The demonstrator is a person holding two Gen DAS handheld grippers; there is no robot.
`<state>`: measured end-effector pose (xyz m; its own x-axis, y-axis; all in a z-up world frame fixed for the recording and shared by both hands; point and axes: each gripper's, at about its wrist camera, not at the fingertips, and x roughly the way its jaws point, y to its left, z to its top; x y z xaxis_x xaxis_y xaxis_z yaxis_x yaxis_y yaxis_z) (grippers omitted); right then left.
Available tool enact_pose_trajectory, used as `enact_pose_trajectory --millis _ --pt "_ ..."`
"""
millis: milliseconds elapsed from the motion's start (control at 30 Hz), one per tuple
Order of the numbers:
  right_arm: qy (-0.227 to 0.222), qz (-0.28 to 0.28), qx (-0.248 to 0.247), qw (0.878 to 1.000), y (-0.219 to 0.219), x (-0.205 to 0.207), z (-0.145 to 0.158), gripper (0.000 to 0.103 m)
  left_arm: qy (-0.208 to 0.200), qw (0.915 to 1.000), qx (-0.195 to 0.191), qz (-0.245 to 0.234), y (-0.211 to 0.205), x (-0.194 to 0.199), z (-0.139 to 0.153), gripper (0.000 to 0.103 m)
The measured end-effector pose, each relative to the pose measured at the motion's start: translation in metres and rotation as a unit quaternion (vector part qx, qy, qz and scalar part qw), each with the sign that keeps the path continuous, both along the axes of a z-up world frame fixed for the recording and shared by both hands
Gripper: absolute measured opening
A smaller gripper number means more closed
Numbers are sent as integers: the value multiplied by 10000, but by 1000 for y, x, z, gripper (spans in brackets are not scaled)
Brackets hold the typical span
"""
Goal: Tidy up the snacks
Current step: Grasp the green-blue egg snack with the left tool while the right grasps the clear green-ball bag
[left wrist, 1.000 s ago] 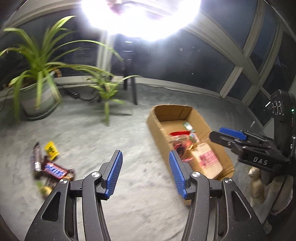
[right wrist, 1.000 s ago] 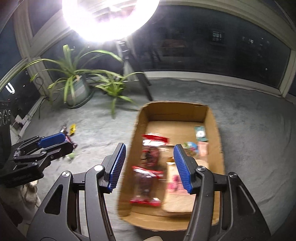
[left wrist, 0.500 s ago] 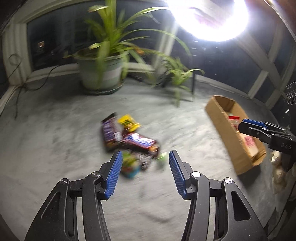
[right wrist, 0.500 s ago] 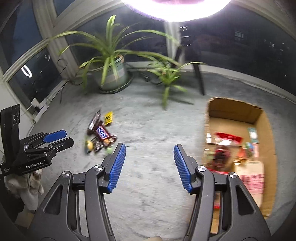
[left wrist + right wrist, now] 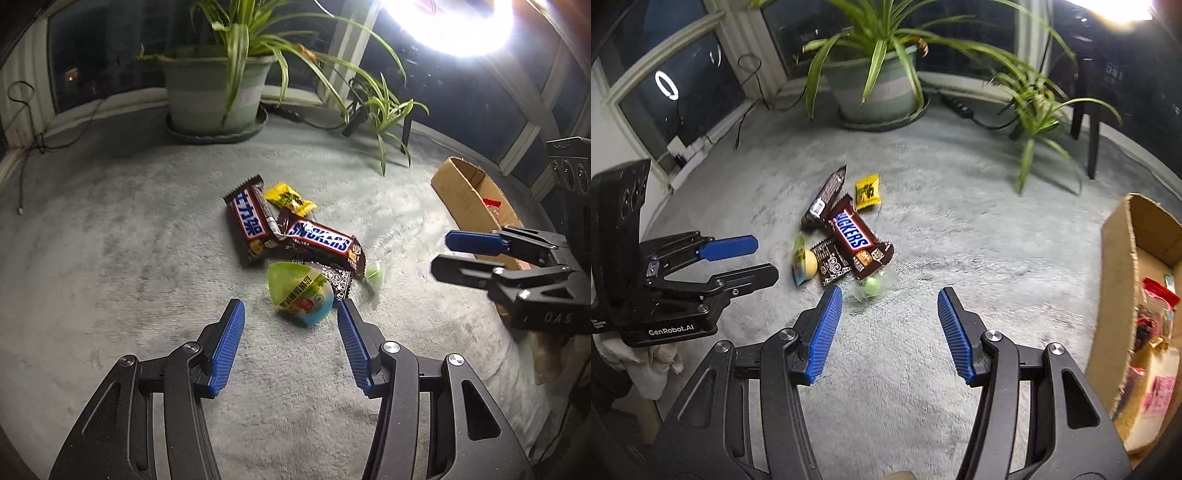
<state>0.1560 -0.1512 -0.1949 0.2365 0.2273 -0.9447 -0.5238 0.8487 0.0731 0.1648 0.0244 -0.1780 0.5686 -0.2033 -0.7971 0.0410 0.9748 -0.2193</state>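
Note:
A heap of snacks lies on the grey carpet: a Snickers bar (image 5: 320, 239) (image 5: 852, 233), a second brown bar (image 5: 248, 220) (image 5: 826, 199), a yellow packet (image 5: 290, 198) (image 5: 867, 191), a dark packet (image 5: 832, 263), a green egg-shaped sweet (image 5: 301, 293) (image 5: 804, 261) and a small green candy (image 5: 870, 286). My left gripper (image 5: 290, 338) is open, empty, just short of the egg sweet. My right gripper (image 5: 890, 332) is open and empty, just below the green candy. A cardboard box (image 5: 466, 195) (image 5: 1123, 280) with packed snacks stands to the right.
A large potted plant (image 5: 216, 92) (image 5: 875, 88) and a smaller plant (image 5: 384, 107) (image 5: 1034, 110) stand at the back by dark windows. Cables (image 5: 960, 109) run along the sill. A dark chair leg (image 5: 1091, 144) is at back right. A bright lamp (image 5: 454, 22) glares overhead.
Both grippers swung left from the cardboard box toward the snack heap and dropped lower; the heap now lies just ahead of both. Neither gripper's opening changed.

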Motion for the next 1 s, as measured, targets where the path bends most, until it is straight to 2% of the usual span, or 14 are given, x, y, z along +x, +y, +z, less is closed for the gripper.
enact_pose_trajectory --millis 133,400,533,667,933,967,1000 --pt "127 66 -35 9999 0 5 -11 56 11 9999 -50 -102 -3 6 -7 51" --pt "305 232 -90 9992 1 13 -30 56 83 9991 228 -348 -12 19 -22 51" --pt "404 300 -71 9987 5 15 -36 48 80 9988 278 -389 -12 24 -28 51" --pt "455 410 -28 9981 10 16 -39 48 16 9977 451 -509 -16 27 -29 51" --pt "458 647 -233 9966 26 13 -51 46 -86 9972 499 -556 -16 26 -30 51" --pt "440 648 -242 9966 26 14 -51 44 -99 9971 509 -561 -17 25 -30 51" --pt "419 651 -279 9966 27 14 -51 38 -109 9970 512 -567 -16 25 -30 51"
